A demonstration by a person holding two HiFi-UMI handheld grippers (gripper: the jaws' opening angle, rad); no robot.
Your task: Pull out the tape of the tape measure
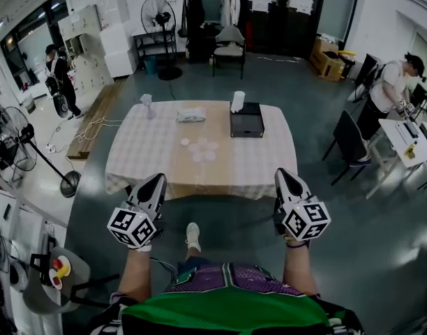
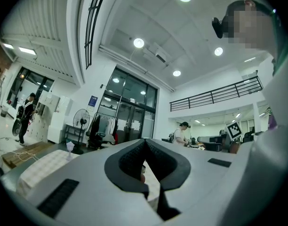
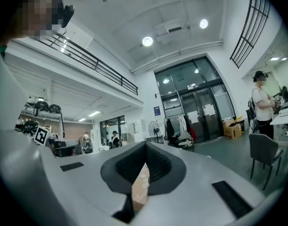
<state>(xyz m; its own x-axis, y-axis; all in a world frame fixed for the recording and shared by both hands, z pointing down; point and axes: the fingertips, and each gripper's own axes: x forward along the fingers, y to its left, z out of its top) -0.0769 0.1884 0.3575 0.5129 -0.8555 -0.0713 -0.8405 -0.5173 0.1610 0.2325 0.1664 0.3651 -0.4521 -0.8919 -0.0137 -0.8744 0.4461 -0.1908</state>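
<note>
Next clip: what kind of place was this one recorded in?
Probably an open workshop or lab hall, not a home: a cloth-covered table stands alone on a wide floor, a mezzanine railing runs under a high ceiling, and a pedestal fan stands near glass doors.

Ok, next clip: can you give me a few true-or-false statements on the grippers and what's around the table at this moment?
1. The left hand-held gripper and the right hand-held gripper are both shut and empty. True.
2. The left hand-held gripper presses on the black box. False: it is held in the air by the near edge of the table, and the black box lies toward the far edge.
3. The black box sits on the table, right of its middle. True.
4. Nobody else is in the room. False: a person stands far left and another person is on the right.
</note>
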